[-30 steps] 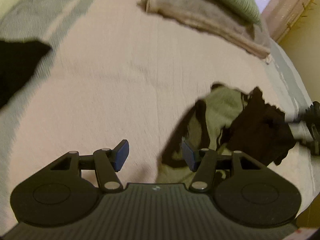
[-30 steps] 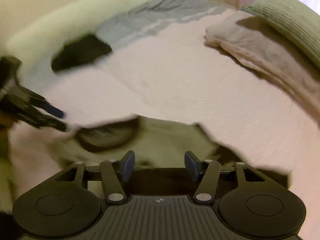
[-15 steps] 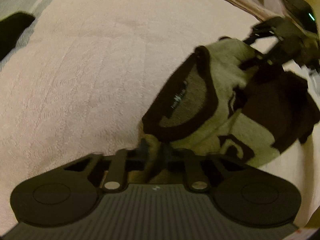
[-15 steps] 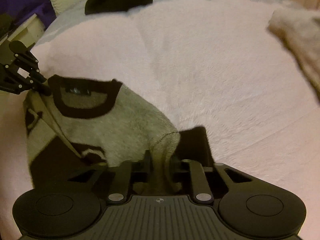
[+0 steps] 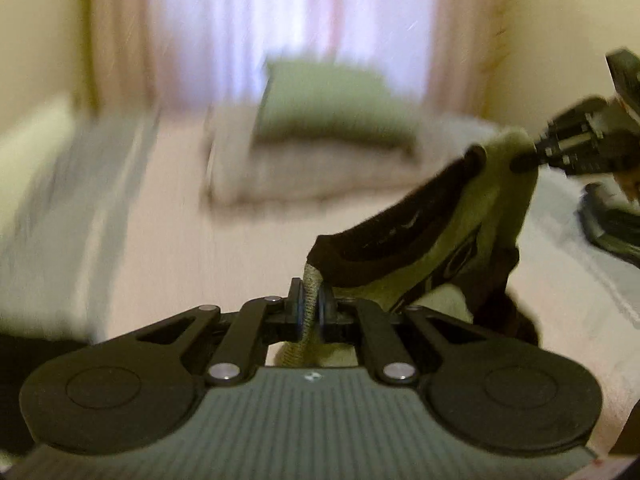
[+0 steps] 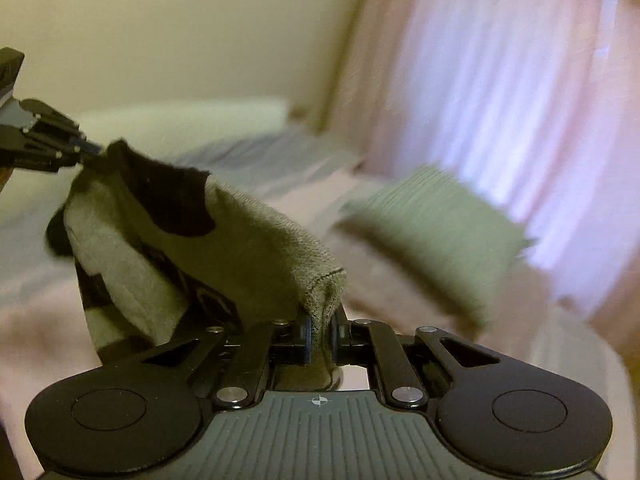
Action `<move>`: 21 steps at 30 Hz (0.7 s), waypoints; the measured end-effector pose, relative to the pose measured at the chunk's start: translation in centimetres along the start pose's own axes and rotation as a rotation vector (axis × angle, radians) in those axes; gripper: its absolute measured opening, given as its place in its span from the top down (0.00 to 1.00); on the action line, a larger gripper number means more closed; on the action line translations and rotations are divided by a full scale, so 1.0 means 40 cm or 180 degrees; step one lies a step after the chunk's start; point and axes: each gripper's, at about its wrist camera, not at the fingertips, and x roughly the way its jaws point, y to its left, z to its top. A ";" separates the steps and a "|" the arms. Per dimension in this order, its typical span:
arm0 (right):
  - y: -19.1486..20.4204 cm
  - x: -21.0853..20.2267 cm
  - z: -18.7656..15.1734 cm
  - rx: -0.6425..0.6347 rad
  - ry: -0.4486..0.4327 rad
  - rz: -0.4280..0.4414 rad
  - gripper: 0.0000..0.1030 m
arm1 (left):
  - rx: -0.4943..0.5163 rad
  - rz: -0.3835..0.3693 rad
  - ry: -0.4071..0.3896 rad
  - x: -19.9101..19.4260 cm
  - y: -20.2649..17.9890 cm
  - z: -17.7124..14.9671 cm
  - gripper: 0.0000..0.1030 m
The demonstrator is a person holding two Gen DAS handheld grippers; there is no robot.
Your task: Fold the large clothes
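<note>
1. The left gripper [image 5: 311, 307] has its fingers [image 5: 297, 304] clamped on a fold of the sweater [image 5: 472, 236], held above the bed.
2. The right gripper [image 6: 320, 330] likewise pinches the sweater's other shoulder, fingers [image 6: 306, 332] closed.

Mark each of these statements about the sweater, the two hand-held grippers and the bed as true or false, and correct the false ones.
1. The left hand-held gripper is shut on the sweater. True.
2. The right hand-held gripper is open and holds nothing. False: it is shut on a grey fold of the sweater.
3. The sweater lies flat on the bed. False: it hangs stretched between the two grippers, above the bed.
4. A green pillow sits by the curtain. True.
5. The sweater is plain white. False: it is grey-green with a dark collar and dark patches.
</note>
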 end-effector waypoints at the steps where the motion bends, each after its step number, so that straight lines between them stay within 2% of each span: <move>1: 0.014 -0.056 0.015 0.0101 -0.0106 -0.0109 0.95 | 0.0160 -0.0023 -0.0157 -0.042 -0.004 0.055 0.96; 5: 0.061 -0.259 0.067 0.0522 -0.0541 -0.0346 0.95 | 0.0638 -0.0095 -0.0748 -0.242 -0.038 0.214 0.96; 9: 0.086 -0.440 0.143 0.0611 -0.0956 -0.0528 0.95 | 0.0794 -0.0144 -0.1175 -0.436 -0.064 0.280 0.96; 12: 0.048 -0.529 0.202 0.0646 -0.1207 -0.0673 0.95 | 0.0915 -0.0206 -0.1421 -0.554 -0.084 0.337 0.95; 16: -0.065 -0.558 0.245 0.0670 -0.1258 -0.0752 0.95 | 0.1078 -0.0325 -0.1642 -0.634 -0.124 0.429 0.95; 19: -0.162 -0.500 0.272 0.0642 -0.1176 -0.0740 0.95 | 0.1069 -0.0390 -0.1743 -0.634 -0.153 0.505 0.95; 21: -0.230 -0.433 0.271 0.0544 -0.1051 -0.0781 0.95 | 0.1088 -0.0366 -0.1740 -0.595 -0.180 0.559 0.95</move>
